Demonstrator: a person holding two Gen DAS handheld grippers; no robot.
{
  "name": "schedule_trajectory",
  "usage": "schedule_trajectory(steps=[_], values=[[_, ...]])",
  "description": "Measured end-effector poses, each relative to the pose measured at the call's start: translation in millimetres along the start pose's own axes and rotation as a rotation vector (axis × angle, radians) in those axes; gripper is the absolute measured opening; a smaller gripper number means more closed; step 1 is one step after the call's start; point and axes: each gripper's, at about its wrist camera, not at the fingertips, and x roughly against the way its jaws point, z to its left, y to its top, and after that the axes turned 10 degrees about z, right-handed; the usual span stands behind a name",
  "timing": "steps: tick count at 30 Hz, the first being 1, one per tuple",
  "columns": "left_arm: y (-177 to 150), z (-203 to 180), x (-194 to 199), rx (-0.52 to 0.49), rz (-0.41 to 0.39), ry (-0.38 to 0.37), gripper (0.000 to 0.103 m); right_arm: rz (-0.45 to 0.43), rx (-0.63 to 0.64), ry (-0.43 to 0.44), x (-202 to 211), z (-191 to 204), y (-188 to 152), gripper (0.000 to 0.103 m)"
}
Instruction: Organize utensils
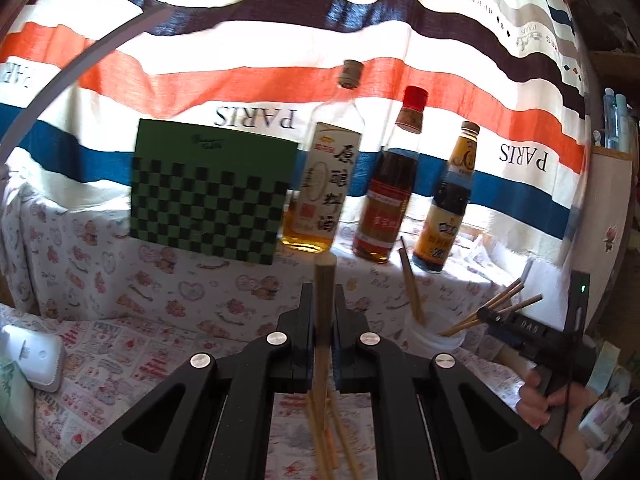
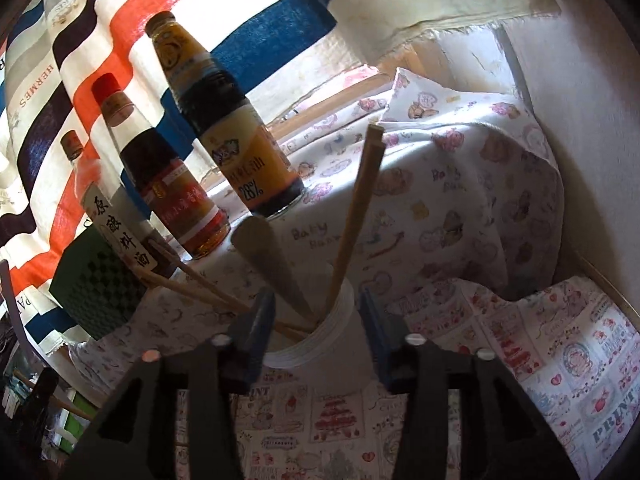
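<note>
Cartoon-printed cloth covers the table on which chopsticks are being gathered into a white cup.

Nearest in the left wrist view, the left gripper [image 1: 320, 312] is clenched on a bundle of chopsticks [image 1: 323, 300], held upright with the long axis near vertical and the tips trailing below the jaws. Off to its right, the white cup [image 1: 434, 334] is seen with several chopsticks already standing in it. In the right wrist view, the right gripper [image 2: 316, 320] is released, its jaws standing either side of the cup without pressing on it. Farther back, three sauce bottles [image 1: 384, 184] and a green checkered board [image 1: 208, 192] are set against a striped cloth [image 1: 280, 40]. The held bundle is judged to need carrying rightward over the cup.
</note>
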Motion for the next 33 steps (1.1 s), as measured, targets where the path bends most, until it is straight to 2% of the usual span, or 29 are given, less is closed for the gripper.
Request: schedule_trajectory(steps=[4,8,12,14,17,23,30,33], values=[[25.6,-25.9,-10.8,-0.004,-0.003,-0.023,0.006,0.05,0.029,0.036,2.3,8.1,-3.5,0.057],[51.1,-56.1,-16.5,-0.021,-0.031,-0.048,0.006,0.127,-0.031,0.085,-7.7,-0.3,-6.0,0.057],[76.2,-74.9,-27.4,0.038,-0.041,-0.127,0.006,0.133,-0.086,0.071,-12.5,-13.3,-7.6,0.057],[85.9,-82.3,-35.0,0.068,-0.054,-0.151,0.006,0.118,-0.087,0.038,-12.7,-15.8,-7.1,0.057],[97.3,-92.3,-52.2,0.094,-0.068,-0.161,0.006,0.126,-0.093,0.048,-14.7,-18.1,-5.7,0.057],[87.0,-116.1,-92.5,0.011,-0.064,-0.091,0.006,0.135,-0.116,0.033,-18.1,-23.6,-4.4,0.058],[76.4,-95.3,-120.6,0.107,0.011,-0.144,0.006,0.153,-0.11,0.027,-21.3,-22.1,-4.8,0.058],[71.9,-103.0,-128.5,0.017,0.046,-0.103,0.006,0.165,-0.111,0.011,-23.9,-21.8,-5.0,0.058]])
